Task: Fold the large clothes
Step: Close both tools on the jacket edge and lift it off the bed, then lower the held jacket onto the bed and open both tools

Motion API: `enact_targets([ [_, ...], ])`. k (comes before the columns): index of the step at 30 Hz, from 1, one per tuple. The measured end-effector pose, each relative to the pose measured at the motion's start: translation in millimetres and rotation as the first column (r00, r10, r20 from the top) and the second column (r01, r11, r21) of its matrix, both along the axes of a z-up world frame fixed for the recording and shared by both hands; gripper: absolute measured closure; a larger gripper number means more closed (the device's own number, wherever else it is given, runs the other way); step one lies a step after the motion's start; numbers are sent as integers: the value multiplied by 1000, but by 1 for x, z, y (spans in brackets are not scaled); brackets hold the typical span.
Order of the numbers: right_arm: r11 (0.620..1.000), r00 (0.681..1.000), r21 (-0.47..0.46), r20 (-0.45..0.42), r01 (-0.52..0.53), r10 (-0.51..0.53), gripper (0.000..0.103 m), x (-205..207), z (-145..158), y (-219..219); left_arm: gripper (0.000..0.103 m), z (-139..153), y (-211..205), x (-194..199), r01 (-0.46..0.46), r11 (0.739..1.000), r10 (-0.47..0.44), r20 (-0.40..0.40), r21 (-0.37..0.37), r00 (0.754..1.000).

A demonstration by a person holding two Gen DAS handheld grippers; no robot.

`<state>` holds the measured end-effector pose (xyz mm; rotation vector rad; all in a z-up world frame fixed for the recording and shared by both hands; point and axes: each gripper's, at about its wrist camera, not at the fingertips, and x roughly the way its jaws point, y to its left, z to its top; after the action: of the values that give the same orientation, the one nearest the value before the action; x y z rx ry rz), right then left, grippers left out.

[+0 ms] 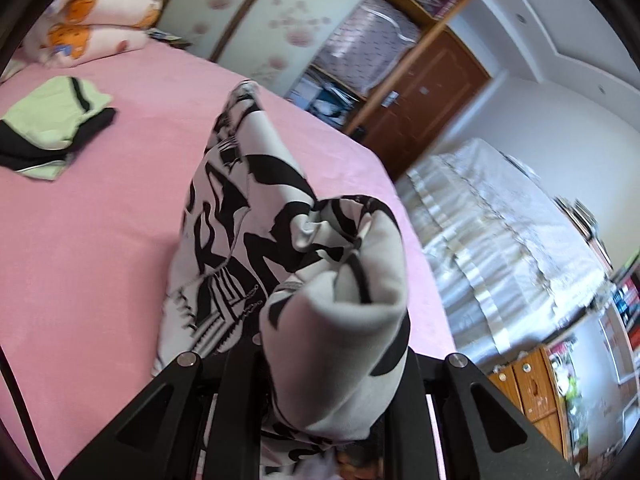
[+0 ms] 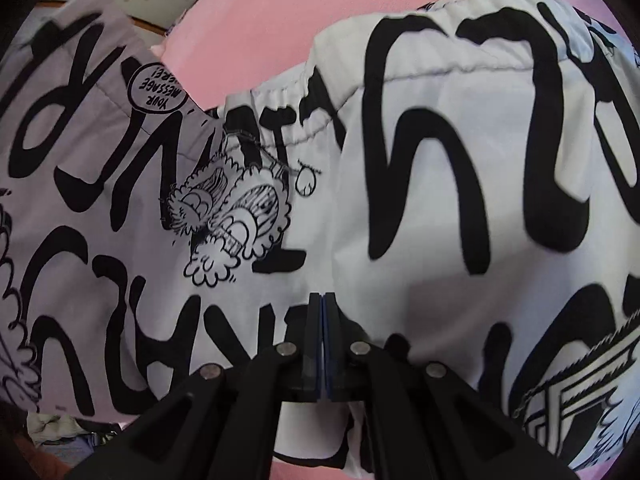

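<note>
Garment (image 1: 256,216) under inspection: a large white cloth printed with bold black lettering and cartoon figures. In the left wrist view one bunched, rolled part of it is seen raised off the pink bed sheet (image 1: 100,240), with the remainder trailing down onto the bed. That rolled bundle is clamped in the left tool (image 1: 324,392), whose black fingers (image 1: 240,380) are closed against the fabric on both sides.

In the right wrist view the same garment (image 2: 440,160) is spread across nearly the whole field, with a stitched hem running along its upper edge and a round printed badge reading "YOUR MESSAGE" at upper left. Pink bedding (image 2: 248,20) is exposed beyond that hem. The right tool (image 2: 323,304) is fully closed, its two pads pressed flat together, tips down on or just above the cloth; whether any fabric is pinched between them cannot be told.

Further out on the bed, a folded green and black garment (image 1: 52,128) is laid well apart from the printed one. A rolled blanket with orange bear figures (image 1: 92,20) is at the bed's far end. A wooden shelf unit (image 1: 400,52) is noted against the wall.
</note>
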<state>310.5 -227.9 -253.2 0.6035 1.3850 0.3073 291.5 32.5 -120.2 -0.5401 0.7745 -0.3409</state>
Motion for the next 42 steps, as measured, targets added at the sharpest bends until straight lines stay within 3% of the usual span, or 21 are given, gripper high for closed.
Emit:
enact_targets([
  [6,992,997,116,46,50,-55,103,6,12,-43,89,0,-66,-13,94,995,-94,3,28,996],
  [11,982,989,160,96,98,-114,103,11,31,-101,89,-8,-119,-27,171,983,-171,-18,65,985],
  [16,969,978,199,117,149,-174,103,6,40,-157,89,-17,-170,-39,242,969,-240,-48,50,970],
  [24,951,955,202,133,235,-265,103,-9,38,-236,89,-36,-230,-45,270,951,-256,-105,152,961],
  [27,957,955,160,137,242,-264,103,-10,40,-259,89,-51,-240,-50,275,942,-253,-134,191,958],
  [35,945,937,107,137,307,-320,103,-20,42,-301,88,-103,-287,-62,332,869,-271,-208,366,940],
  [39,954,947,82,127,287,-296,103,-17,47,-312,86,-122,-304,-68,357,834,-275,-244,422,930],
  [42,967,961,65,112,245,-251,103,-12,54,-309,68,-127,-316,-70,381,808,-286,-267,449,920],
])
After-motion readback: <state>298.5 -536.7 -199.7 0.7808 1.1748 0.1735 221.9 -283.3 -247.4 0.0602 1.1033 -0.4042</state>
